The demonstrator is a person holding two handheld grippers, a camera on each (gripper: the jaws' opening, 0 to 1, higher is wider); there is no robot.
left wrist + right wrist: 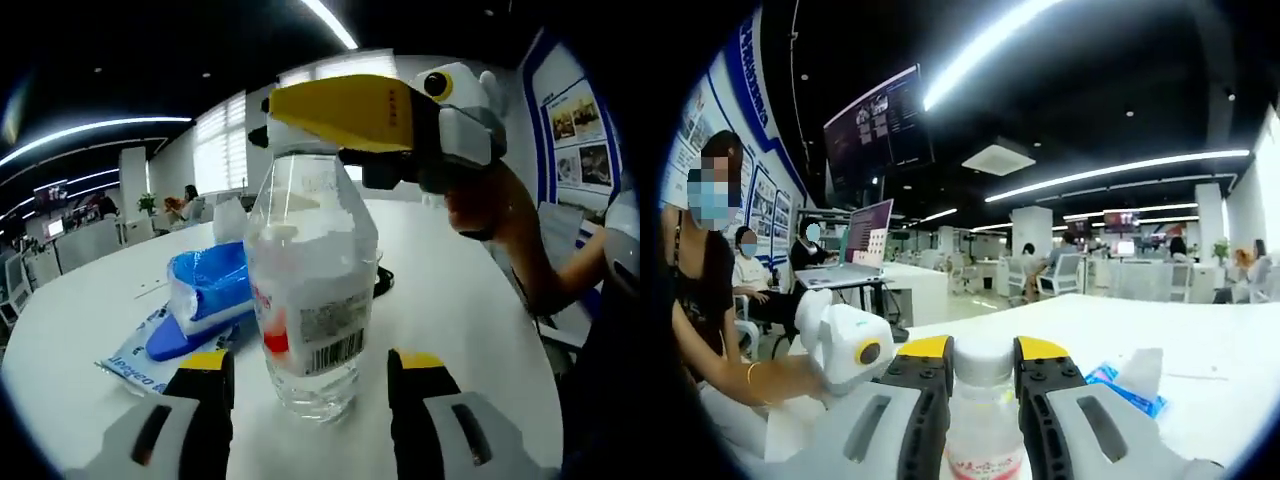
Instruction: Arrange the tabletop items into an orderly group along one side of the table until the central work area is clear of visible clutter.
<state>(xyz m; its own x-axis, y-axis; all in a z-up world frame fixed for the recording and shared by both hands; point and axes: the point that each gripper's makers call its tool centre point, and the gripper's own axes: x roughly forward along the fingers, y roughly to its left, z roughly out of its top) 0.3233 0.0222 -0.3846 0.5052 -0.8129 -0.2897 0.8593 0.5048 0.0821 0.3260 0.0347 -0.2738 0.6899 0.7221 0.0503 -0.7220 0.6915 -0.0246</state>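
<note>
A clear plastic water bottle (310, 300) with a white label stands upright on the white table (460, 310). My left gripper (312, 378) is open, one yellow-tipped finger on each side of the bottle's base with a small gap on both sides. My right gripper (272, 128) comes in from the right, held by a hand (490, 205), and is at the bottle's top. In the right gripper view my right gripper (983, 362) is shut on the bottle's white cap (983, 360). The left gripper's white body (845, 345) is at the lower left of that view.
A blue plastic item (210, 290) lies on a tissue packet (135, 355) left of the bottle, with a white tissue (230, 218) behind. A black cable (385, 280) lies behind the bottle. Seated people and office desks stand beyond the table (1200, 350).
</note>
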